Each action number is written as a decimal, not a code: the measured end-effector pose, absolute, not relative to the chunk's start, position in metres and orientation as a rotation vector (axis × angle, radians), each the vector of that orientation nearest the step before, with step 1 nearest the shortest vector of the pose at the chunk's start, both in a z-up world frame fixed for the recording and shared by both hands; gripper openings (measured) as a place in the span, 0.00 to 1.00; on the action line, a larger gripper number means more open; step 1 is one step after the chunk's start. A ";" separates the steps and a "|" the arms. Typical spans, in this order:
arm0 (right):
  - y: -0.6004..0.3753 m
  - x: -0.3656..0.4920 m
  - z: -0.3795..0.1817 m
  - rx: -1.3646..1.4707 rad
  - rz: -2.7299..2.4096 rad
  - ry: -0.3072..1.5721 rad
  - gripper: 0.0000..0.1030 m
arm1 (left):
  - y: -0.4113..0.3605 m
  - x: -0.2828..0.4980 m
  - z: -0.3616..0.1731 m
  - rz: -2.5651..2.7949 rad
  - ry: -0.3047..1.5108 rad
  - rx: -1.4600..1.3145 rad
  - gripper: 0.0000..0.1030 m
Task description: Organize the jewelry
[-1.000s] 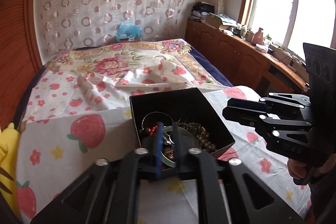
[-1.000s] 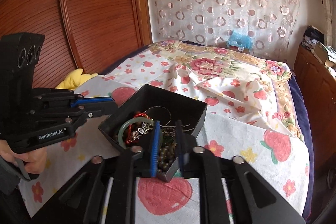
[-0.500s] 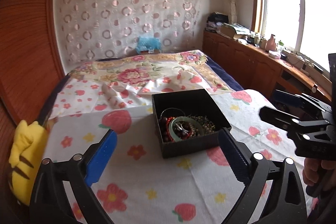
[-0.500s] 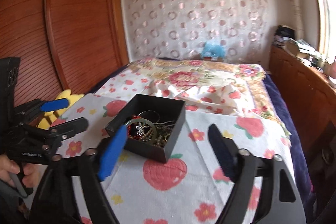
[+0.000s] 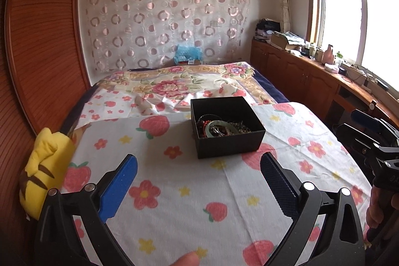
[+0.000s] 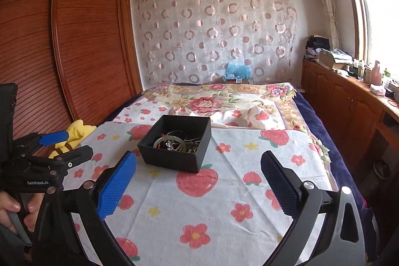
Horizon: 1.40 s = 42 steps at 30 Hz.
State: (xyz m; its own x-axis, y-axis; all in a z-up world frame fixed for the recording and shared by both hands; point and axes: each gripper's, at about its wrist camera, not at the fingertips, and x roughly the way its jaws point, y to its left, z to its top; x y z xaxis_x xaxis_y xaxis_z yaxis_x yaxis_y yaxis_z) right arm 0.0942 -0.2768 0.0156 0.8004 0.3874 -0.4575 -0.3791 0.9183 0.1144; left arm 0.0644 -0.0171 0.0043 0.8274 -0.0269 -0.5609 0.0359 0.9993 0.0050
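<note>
A black open box (image 5: pixel 228 138) sits on the strawberry-print sheet, also in the right wrist view (image 6: pixel 174 153). It holds tangled jewelry (image 5: pixel 219 128): a green bangle (image 6: pixel 169 140), red beads and dark bead strings. My left gripper (image 5: pixel 198 167) is open and empty, held back from the box on its near side. My right gripper (image 6: pixel 198 163) is open and empty, also near of the box. Each gripper shows at the edge of the other's view.
A yellow plush toy (image 5: pixel 47 166) lies at the bed's left edge by the wooden wardrobe (image 6: pixel 62 54). A floral quilt (image 5: pixel 174 86) covers the far bed. A wooden cabinet (image 5: pixel 311 79) with clutter runs along the right under the window.
Both grippers opened from shut and pulled back and up from the box. The box now sits farther ahead, its contents unmoved.
</note>
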 end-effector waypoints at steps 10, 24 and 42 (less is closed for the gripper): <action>-0.276 0.087 0.011 0.021 0.398 0.493 0.98 | -0.018 0.055 0.003 -0.040 0.585 0.005 0.92; -0.277 0.087 0.010 0.024 0.395 0.492 0.98 | -0.021 0.053 0.007 -0.039 0.580 0.004 0.92; -0.282 0.086 0.009 0.026 0.388 0.491 0.98 | -0.025 0.049 0.018 -0.034 0.564 0.009 0.92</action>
